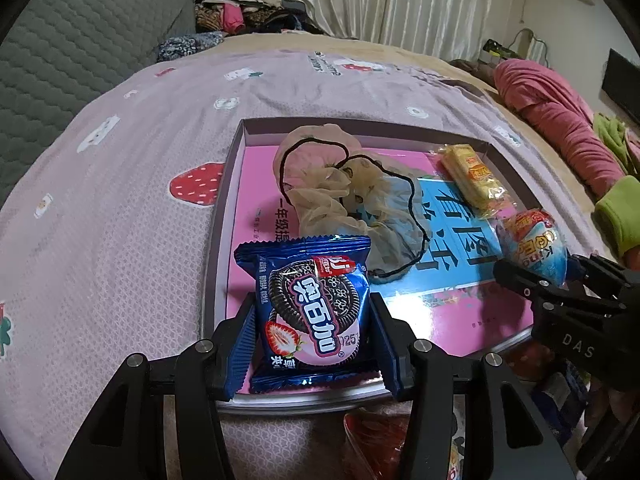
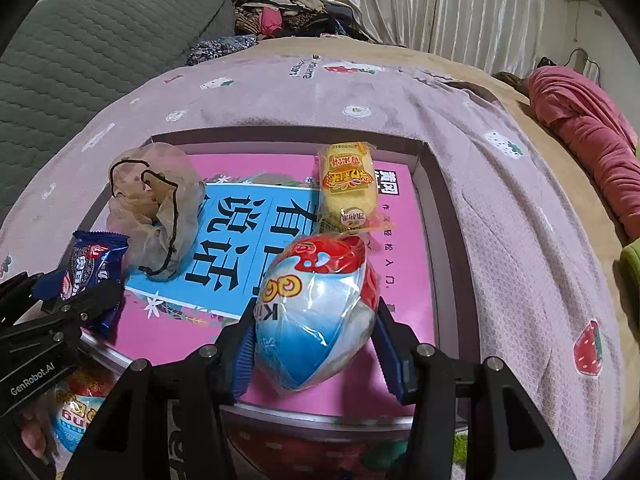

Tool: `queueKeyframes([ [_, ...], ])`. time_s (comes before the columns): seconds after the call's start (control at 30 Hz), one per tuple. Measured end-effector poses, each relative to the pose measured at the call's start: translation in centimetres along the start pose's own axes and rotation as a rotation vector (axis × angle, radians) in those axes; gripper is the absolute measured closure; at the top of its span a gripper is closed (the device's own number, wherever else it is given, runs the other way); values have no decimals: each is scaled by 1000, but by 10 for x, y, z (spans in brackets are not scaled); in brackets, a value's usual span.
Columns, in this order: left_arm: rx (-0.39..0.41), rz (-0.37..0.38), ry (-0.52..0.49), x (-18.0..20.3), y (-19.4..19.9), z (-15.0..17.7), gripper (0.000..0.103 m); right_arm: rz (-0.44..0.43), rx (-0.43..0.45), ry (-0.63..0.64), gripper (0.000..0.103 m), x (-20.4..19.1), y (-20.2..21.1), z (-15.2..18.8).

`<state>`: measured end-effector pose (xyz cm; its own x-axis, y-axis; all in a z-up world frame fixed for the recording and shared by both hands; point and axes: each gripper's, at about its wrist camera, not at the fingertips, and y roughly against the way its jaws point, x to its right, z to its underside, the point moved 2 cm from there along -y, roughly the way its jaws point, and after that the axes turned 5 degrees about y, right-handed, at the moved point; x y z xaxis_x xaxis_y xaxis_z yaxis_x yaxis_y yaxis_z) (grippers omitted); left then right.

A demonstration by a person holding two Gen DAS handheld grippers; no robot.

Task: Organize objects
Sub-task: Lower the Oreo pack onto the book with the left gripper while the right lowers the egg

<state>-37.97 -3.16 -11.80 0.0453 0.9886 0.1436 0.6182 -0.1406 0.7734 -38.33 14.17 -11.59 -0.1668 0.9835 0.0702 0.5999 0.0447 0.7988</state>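
Left wrist view: left gripper (image 1: 312,316) clamps the Oreo packet (image 1: 314,308) at lower centre, above the tray (image 1: 224,208); right gripper (image 2: 316,320) grips the egg-shaped snack (image 2: 316,312). Placement step; next, lower and release both.

**Both my grippers loaded**

My left gripper (image 1: 312,320) is level, jaws clamped on the Oreo pack (image 1: 316,304). My right gripper (image 2: 316,332) sits beside it, jaws pinching the egg-shaped snack pkg (image 2: 320,312); green sleeve cuff (image 1: 618,216) behind it.
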Motion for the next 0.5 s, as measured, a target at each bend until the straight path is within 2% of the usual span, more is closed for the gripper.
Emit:
queueKeyframes([
  [0.4,-4,-16,-11,1,2,0,48,11,-20,-15,50,2,0,4],
  [0.5,15,3,-13,2,8,-2,41,14,-15,-20,45,3,3,3],
])
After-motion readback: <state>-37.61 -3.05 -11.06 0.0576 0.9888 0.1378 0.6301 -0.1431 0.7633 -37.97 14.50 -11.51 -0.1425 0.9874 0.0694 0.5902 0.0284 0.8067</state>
